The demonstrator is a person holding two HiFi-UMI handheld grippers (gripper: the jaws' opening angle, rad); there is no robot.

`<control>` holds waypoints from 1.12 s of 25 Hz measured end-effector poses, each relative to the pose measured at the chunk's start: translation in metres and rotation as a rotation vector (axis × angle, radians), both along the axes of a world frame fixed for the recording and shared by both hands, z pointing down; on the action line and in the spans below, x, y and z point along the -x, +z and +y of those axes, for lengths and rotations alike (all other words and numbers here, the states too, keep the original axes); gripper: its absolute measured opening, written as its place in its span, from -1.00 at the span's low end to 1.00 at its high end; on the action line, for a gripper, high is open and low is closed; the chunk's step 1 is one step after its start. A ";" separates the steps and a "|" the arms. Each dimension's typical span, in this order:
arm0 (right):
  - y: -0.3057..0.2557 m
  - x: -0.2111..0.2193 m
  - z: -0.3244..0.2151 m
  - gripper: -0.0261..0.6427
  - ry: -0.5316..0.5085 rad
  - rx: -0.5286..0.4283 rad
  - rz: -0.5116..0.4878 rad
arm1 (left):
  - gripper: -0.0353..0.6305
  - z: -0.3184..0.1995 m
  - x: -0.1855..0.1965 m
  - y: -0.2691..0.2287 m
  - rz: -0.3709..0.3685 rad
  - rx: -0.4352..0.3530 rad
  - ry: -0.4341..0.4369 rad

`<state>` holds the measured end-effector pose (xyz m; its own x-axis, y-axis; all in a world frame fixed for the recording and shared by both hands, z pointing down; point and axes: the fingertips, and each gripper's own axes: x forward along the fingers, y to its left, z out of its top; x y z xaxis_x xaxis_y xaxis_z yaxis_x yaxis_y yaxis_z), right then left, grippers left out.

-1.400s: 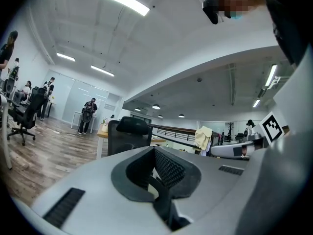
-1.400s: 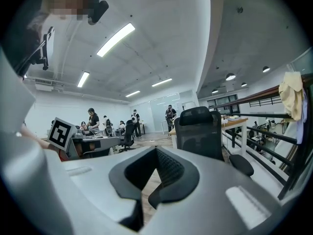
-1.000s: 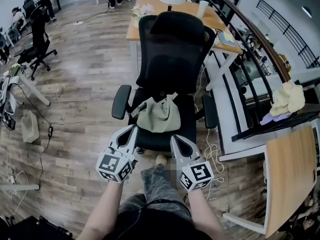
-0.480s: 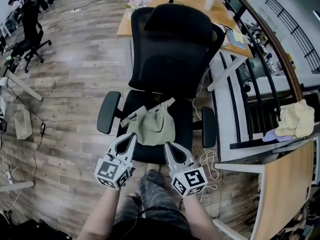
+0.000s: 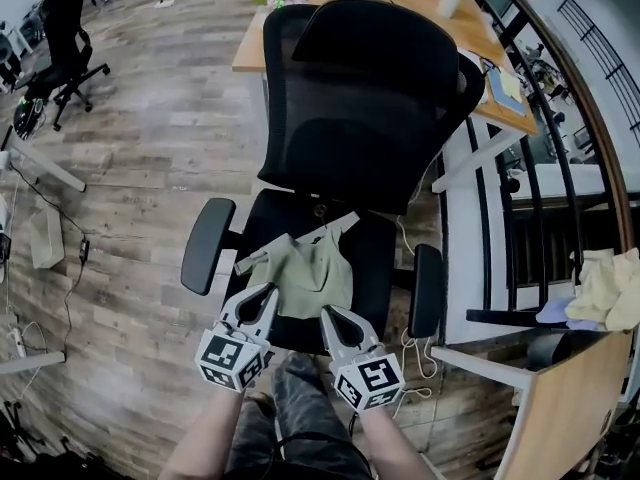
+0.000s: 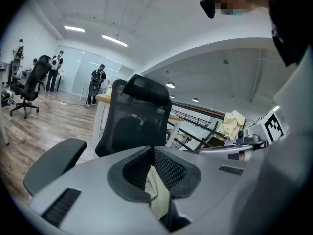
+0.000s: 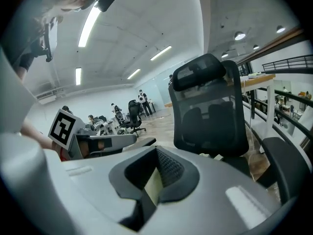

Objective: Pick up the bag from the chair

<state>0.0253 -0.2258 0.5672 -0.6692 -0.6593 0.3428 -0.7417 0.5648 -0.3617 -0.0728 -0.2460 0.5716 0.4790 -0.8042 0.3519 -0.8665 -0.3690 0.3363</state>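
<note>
On the seat of the black chair (image 5: pixel 370 98) right in front of you lies the bag (image 5: pixel 312 273). It's pale green, soft & crumpled, w/ a strap (image 5: pixel 257 258) poking out to the left & a flap (image 5: pixel 340 224) up near the backrest.

Count: 1 bag, 1 chair close by w/ 2 armrests (image 5: pixel 205 243), 2 claws, 1 more chair (image 5: pixel 65 28) far off at top left.

Your left claw (image 5: pixel 266 292) & right claw (image 5: pixel 328 312) are both pinched shut w/ nothing in them. Their tips sit at the bag's near edge. Can't tell if they touch it.

Both claw views show only a thin pale green strip of bag thru the gap behind the shut tips. Chair wheels are hidden under the seat. Wood desk (image 5: pixel 252 48) behind is cut off at the top.
</note>
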 end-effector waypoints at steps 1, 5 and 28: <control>0.006 0.001 -0.004 -0.90 -0.005 0.010 -0.001 | -0.90 -0.003 0.001 0.008 0.000 0.019 -0.011; 0.030 0.000 -0.018 -0.90 -0.033 0.035 0.013 | -0.89 -0.011 0.008 0.044 -0.031 0.106 -0.067; 0.094 -0.014 -0.043 -0.90 -0.018 0.113 0.044 | -0.28 -0.046 0.018 0.157 0.110 0.454 -0.066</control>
